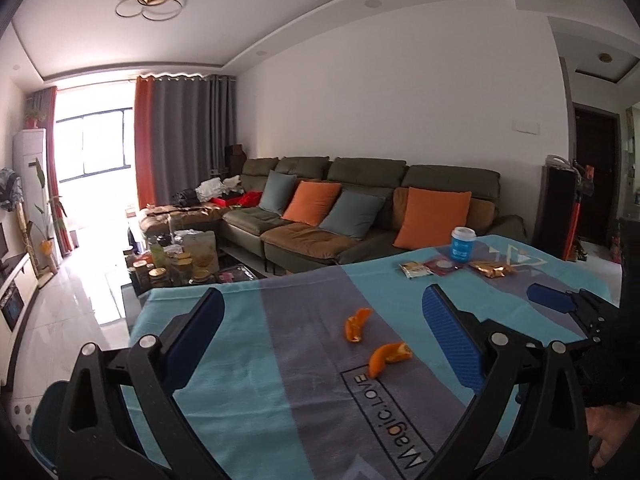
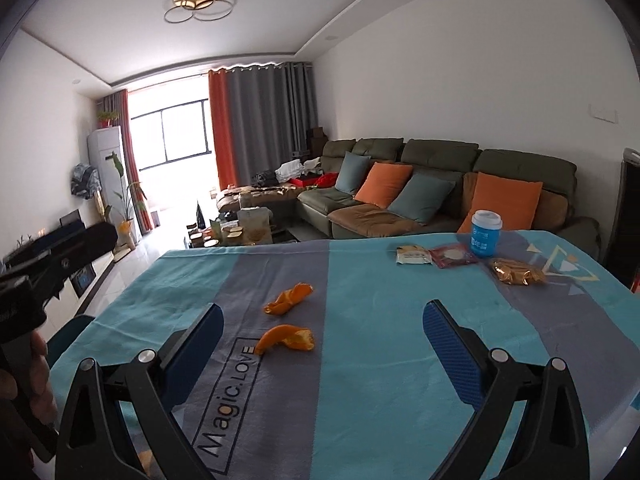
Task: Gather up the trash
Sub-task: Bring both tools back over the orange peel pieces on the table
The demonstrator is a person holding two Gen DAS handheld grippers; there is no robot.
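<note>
Two orange peels lie on the blue and grey tablecloth [image 1: 280, 360]: a far peel [image 1: 357, 324] [image 2: 289, 299] and a near peel [image 1: 387, 357] [image 2: 285, 337]. My left gripper [image 1: 322, 308] hangs open above the cloth, and both peels sit between its fingers, a little ahead. My right gripper [image 2: 323, 322] is open too, with the peels ahead and to its left. At the far side lie a pale snack wrapper [image 1: 415, 268] [image 2: 413, 255], a red wrapper [image 1: 445, 266] [image 2: 453, 255] and a gold wrapper [image 1: 493, 268] [image 2: 517, 271], beside a blue cup [image 1: 463, 243] [image 2: 485, 233].
A green sofa [image 1: 360, 200] with orange and teal cushions runs behind the table. A cluttered coffee table [image 1: 180, 260] stands on the tiled floor to the left. A teal chair [image 2: 68, 336] sits at the table's left edge. A hand [image 1: 612, 436] holds the right gripper's body.
</note>
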